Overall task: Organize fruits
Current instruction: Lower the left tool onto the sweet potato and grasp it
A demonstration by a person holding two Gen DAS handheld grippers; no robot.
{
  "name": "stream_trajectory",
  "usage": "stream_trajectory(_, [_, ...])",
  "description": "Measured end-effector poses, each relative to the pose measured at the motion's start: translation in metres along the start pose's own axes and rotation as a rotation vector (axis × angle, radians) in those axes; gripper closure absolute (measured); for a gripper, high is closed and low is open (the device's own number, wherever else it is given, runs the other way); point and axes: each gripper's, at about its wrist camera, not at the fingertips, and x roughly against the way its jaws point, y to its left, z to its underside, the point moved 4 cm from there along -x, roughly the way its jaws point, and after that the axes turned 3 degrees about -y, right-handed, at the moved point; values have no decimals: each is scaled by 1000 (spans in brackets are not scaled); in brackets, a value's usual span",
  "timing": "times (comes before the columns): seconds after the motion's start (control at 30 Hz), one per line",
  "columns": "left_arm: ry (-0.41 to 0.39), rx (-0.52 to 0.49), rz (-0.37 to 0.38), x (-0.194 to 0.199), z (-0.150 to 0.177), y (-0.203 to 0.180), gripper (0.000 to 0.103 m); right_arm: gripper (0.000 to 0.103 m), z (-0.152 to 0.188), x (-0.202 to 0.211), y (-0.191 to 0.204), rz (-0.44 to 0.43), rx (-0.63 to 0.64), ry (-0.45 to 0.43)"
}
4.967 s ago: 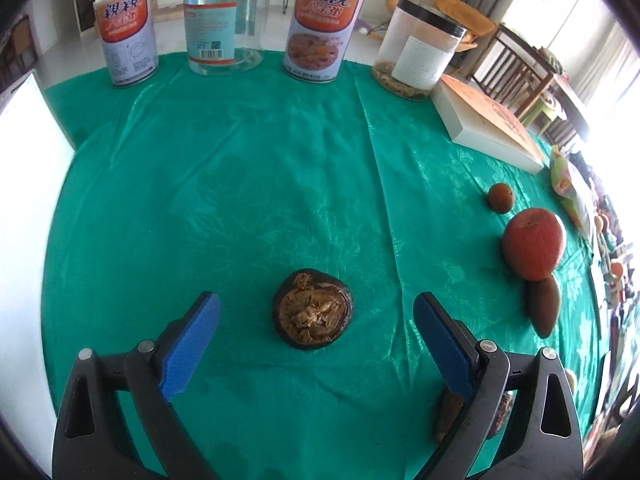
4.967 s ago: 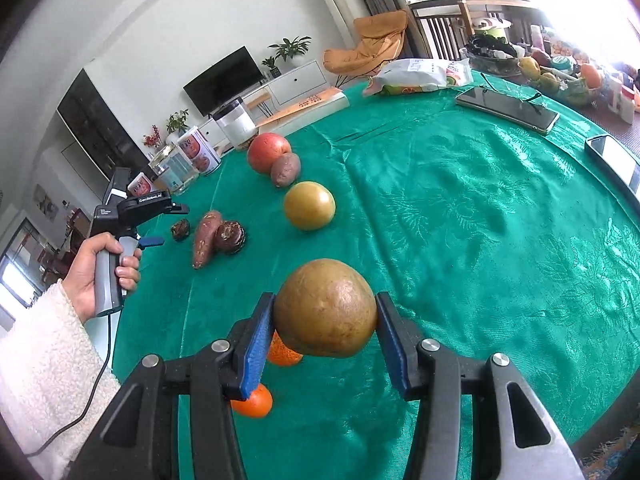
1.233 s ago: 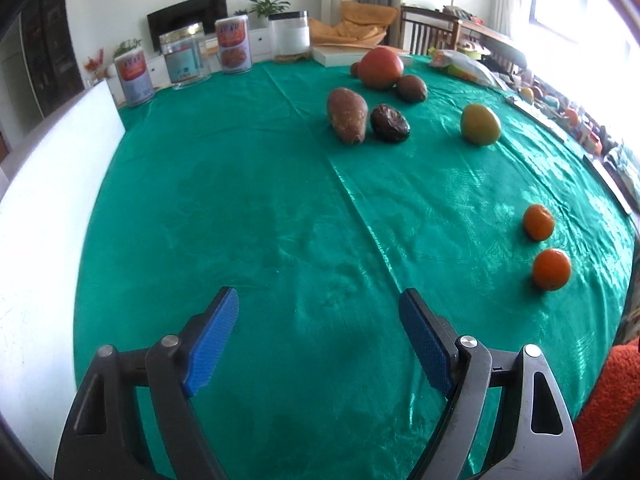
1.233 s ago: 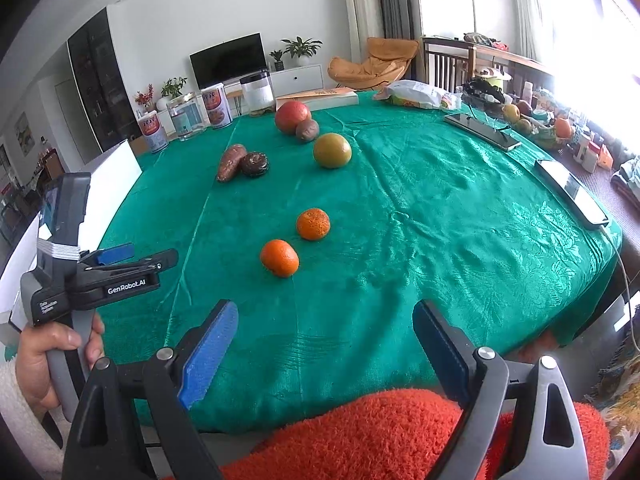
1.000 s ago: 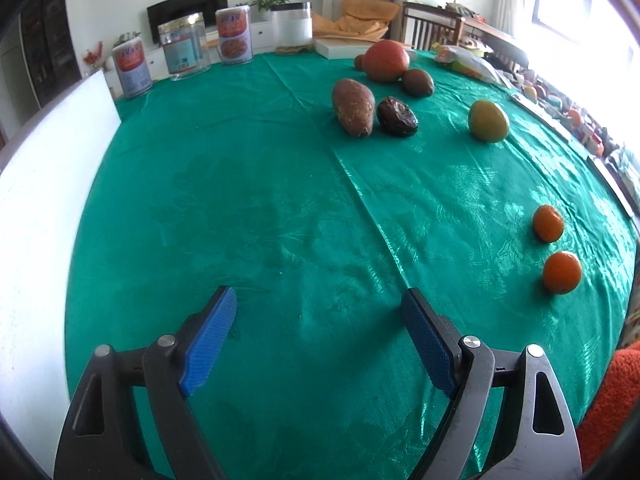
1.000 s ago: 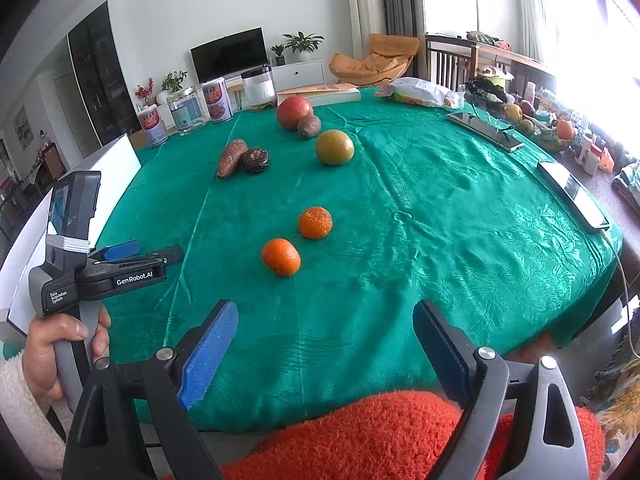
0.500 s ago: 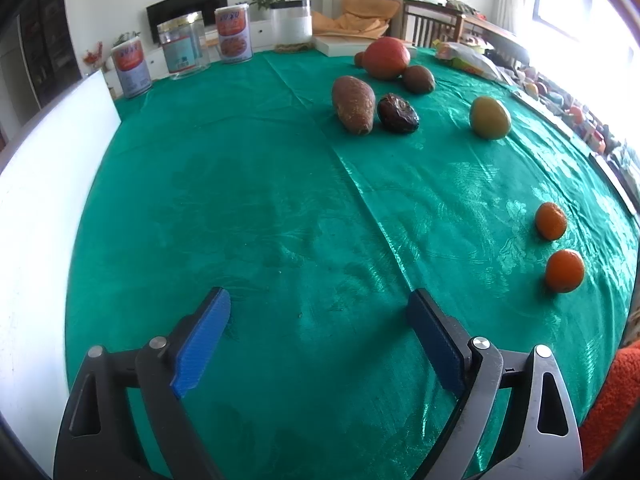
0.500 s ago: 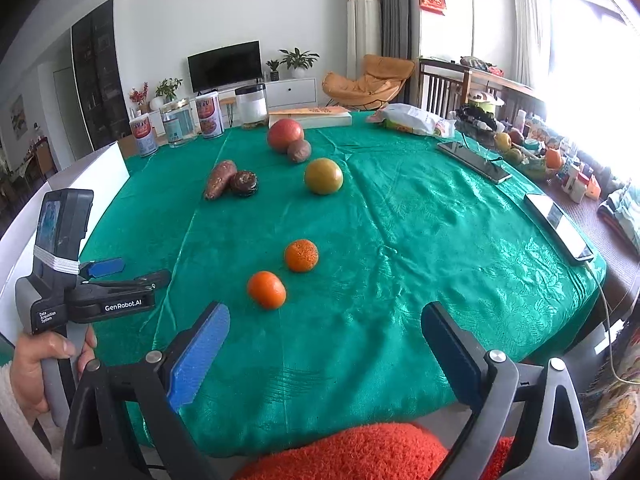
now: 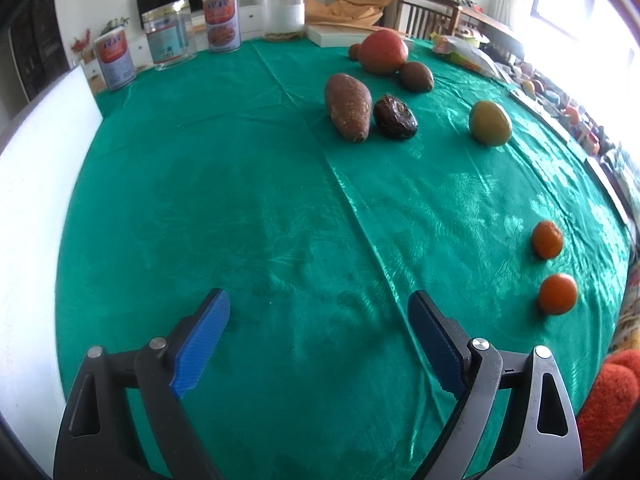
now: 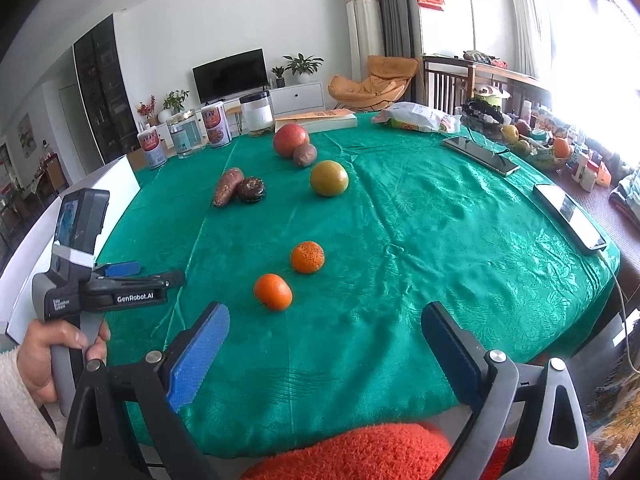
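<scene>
two oranges (image 10: 273,291) (image 10: 307,257) sat near the front of the green tablecloth (image 10: 420,220), yellow-green fruit (image 10: 329,178) & the rest farther back. right gripper (image 10: 324,340) had just been opening, wide & empty; left gripper (image 9: 318,332) wide, empty too.

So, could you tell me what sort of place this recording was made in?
Most likely a home living and dining room: a television on the far wall, an orange lounge chair, and a table under a green tablecloth.
</scene>
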Motion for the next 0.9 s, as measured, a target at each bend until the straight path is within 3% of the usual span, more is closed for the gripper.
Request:
stream_trajectory(0.17, [20,204,164,-13,-74,5,11,7,0,-2,-1,-13,-6,9])
stream_trajectory(0.37, [38,220,117,-66,-140,-7,11,7,0,-3,-2,-18,-12,12])
stream_trajectory(0.53, [92,251,58,-98,-139,8,13,7,0,-3,-6,-26,-22,13])
stream_trajectory(0.63, [54,286,70,-85,-135,27,12,7,0,-4,-9,-40,-39,15])
stream_trajectory(0.73, [24,318,36,-74,-134,45,12,7,0,-6,-10,-50,-48,21])
stream_trajectory(0.9, [54,222,49,-85,-137,36,14,7,0,-6,-7,-41,-38,20])
